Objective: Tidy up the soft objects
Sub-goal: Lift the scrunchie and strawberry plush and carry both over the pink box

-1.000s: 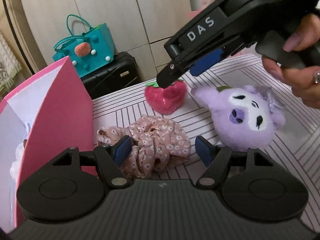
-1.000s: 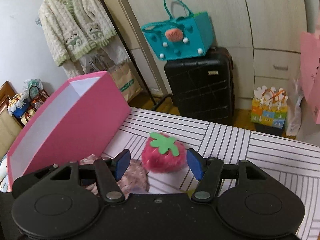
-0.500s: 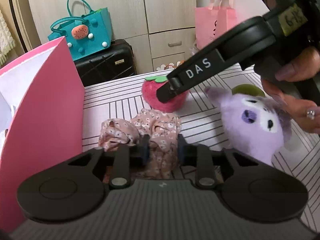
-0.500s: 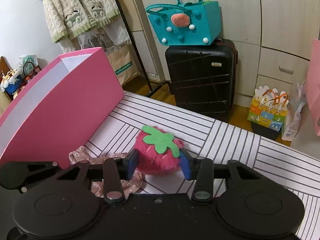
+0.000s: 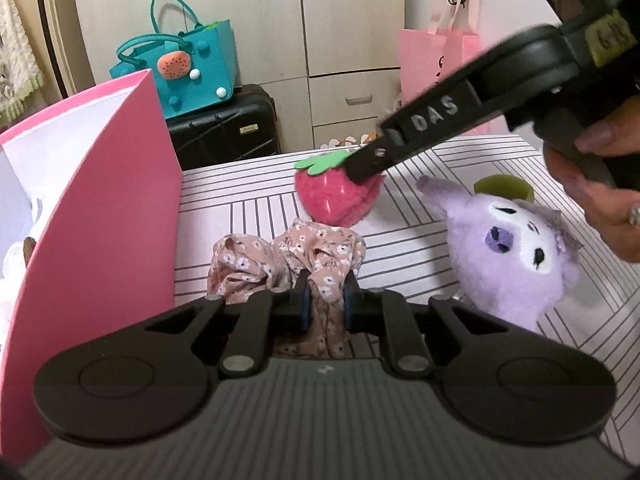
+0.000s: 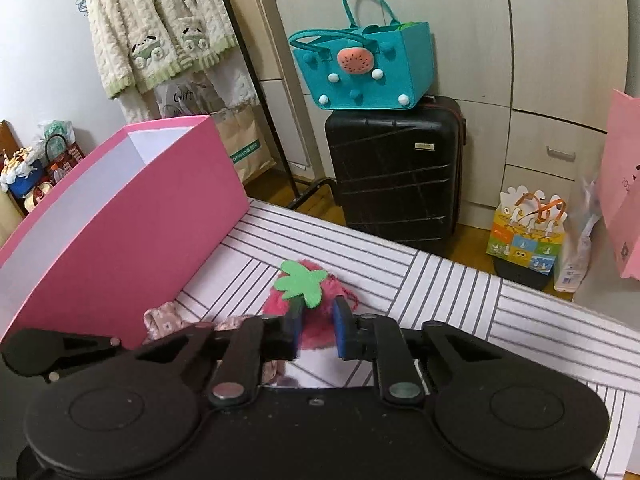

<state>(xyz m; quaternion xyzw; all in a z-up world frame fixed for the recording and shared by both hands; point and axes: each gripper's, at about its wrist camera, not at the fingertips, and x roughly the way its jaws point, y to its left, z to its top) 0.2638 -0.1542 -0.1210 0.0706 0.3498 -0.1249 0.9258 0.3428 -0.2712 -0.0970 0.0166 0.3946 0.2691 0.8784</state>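
Note:
A floral pink scrunchie [image 5: 256,260] lies on the striped table beside the pink box [image 5: 104,216]. My left gripper [image 5: 325,292] is shut on a fold of it. Behind it sits a red strawberry plush [image 5: 332,200] with a green leaf. My right gripper [image 5: 362,168] reaches down onto it from the upper right. In the right wrist view the right gripper [image 6: 316,316] has its blue pads pressed into the strawberry plush [image 6: 304,284], and its jaws are closing further. A purple plush toy [image 5: 516,252] lies to the right, untouched.
The open pink box [image 6: 120,216] stands at the table's left. A person's hand [image 5: 600,184] holds the right gripper above the purple plush. Beyond the table's far edge are a black suitcase [image 6: 396,184], a teal bag [image 6: 360,68] and a pink paper bag [image 5: 432,64].
Both pairs of jaws went from wide apart to closed: the left pinched the scrunchie, the right squeezed the strawberry plush. Neither hand shifted much.

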